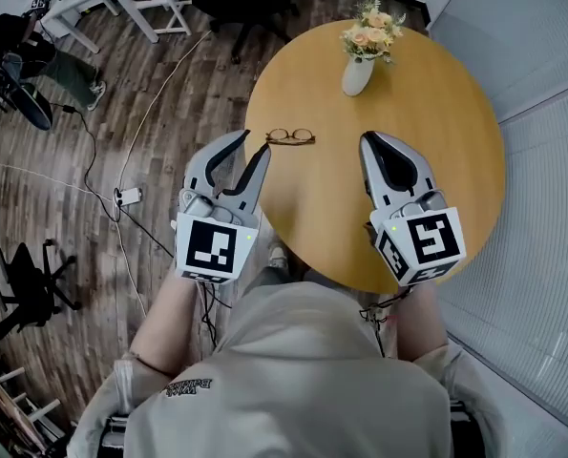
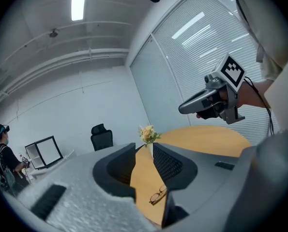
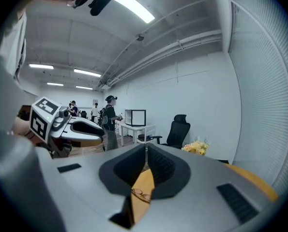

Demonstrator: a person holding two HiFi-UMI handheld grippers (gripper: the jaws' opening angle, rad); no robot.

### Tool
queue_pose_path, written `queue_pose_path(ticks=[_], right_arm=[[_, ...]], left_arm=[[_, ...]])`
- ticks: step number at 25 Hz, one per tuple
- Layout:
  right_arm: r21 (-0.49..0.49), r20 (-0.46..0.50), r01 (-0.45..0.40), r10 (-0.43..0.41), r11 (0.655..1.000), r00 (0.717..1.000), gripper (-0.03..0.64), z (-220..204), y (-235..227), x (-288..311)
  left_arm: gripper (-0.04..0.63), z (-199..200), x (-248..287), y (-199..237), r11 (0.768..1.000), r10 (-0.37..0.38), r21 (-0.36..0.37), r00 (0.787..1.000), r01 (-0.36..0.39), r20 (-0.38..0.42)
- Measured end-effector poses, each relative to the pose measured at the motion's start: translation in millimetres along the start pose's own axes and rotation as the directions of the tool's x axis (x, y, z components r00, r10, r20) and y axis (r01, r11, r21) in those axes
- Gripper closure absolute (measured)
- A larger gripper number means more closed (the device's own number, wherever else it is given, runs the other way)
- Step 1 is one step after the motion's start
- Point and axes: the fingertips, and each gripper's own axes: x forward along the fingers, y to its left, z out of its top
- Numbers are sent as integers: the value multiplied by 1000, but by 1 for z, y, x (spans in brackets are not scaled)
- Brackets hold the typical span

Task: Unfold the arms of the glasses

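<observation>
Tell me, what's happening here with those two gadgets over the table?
A person holds a hand-held gripper in each hand above a round table. A pair of glasses lies on it, seemingly folded, just ahead of the two tools; neither touches it. The left hand-held gripper has its jaws apart and grips nothing; the right hand-held gripper is shut and empty. A vase of flowers stands farther back. The unfolding has not yet begun.
</observation>
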Motion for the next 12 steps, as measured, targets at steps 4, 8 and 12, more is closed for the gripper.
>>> queue_pose_path(ticks=[4,8,12], right_arm=[[-15,-8,-8,8,1000,1000,581,-4,-1,9],[-13,-21,-7,7,1000,1000,581,-11,-6,23],[-5,-41,-2,2,1000,999,581,-23,-16,37]], left_arm=[[474,-17,20,4,1000,3,3,999,-3,-39],[462,-40,37,5,1000,-7,30,995,10,-96],[460,-60,56,2,993,-38,103,987,55,-159]])
